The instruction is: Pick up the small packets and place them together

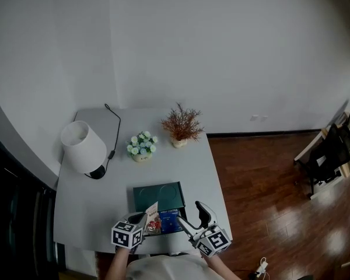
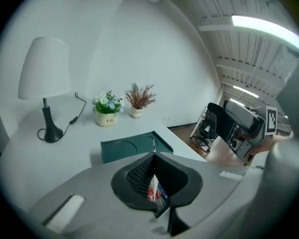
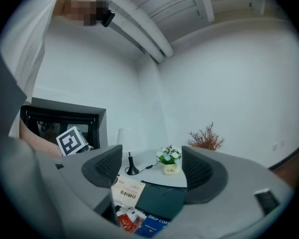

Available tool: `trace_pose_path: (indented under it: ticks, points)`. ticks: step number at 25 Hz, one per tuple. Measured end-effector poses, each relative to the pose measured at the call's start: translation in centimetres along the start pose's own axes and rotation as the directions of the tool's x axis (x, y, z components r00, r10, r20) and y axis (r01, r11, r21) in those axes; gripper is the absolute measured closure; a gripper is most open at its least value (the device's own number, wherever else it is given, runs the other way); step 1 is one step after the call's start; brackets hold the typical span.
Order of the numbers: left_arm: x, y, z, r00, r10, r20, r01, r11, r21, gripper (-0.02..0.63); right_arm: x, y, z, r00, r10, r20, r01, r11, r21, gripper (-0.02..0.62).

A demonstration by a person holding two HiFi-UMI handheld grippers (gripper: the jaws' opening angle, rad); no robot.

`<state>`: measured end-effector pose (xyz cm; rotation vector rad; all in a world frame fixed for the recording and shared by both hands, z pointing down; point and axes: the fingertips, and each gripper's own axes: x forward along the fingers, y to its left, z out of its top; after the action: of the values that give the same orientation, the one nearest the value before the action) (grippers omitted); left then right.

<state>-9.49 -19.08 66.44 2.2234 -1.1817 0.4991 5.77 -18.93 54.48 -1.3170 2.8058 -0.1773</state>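
A cream packet (image 1: pixel 151 209) with dark print stands lifted on edge at the table's near side, and my left gripper (image 1: pixel 143 219) is shut on it. In the left gripper view only its thin edge (image 2: pixel 153 151) shows between the closed pads of the left gripper (image 2: pixel 153 172). A red packet (image 1: pixel 153 226) and a blue coffee packet (image 1: pixel 170 220) lie side by side just below it. My right gripper (image 1: pixel 191 214) stands open to the right of them, holding nothing. The right gripper (image 3: pixel 154 171) view shows the cream packet (image 3: pixel 127 192), red packet (image 3: pixel 126 221) and blue packet (image 3: pixel 152 226) under its spread jaws.
A dark green tray (image 1: pixel 158 195) lies just beyond the packets. Farther back stand a white lamp (image 1: pixel 83 147) with its cord, a pot of pale flowers (image 1: pixel 142 146) and a dried reddish plant (image 1: pixel 181 125). A chair (image 1: pixel 329 154) stands on the wooden floor to the right.
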Motion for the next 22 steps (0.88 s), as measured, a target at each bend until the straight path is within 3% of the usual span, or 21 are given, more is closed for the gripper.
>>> trace_pose_path:
  ticks: [3,7,10,15,18,22]
  points:
    - [0.3,2.1,2.3,1.0,0.018,0.024,-0.018,1.0,0.0,0.601,0.4,0.1,0.1,1.0,0.007,-0.003,-0.007,1.0,-0.007,0.229]
    - [2.5,4.2,3.7,1.0,-0.009,-0.003,0.008,0.999,-0.033,0.601,0.5,-0.6,0.3,1.0,-0.01,-0.001,0.01,1.0,-0.007,0.229]
    - [4.8,5.6,3.1,0.998,-0.024,-0.059,0.019,0.997,-0.081,0.601,0.3,-1.1,0.5,1.0,-0.026,0.002,0.026,1.0,-0.005,0.229]
    - [8.1,8.4,0.9,0.981,0.016,-0.193,-0.033,0.995,-0.089,0.601,0.5,-1.6,0.2,0.999,-0.04,-0.006,0.04,0.999,0.0,0.229]
    - [9.0,9.8,-0.2,0.964,0.092,-0.248,-0.108,0.993,-0.05,0.601,0.5,-1.6,-0.3,0.999,-0.041,-0.016,0.041,0.999,0.015,0.229]
    - [9.3,11.1,-0.9,0.934,0.197,-0.296,-0.183,0.98,0.075,0.596,0.8,-1.4,-0.2,0.999,-0.031,-0.018,0.031,0.999,0.013,0.229]
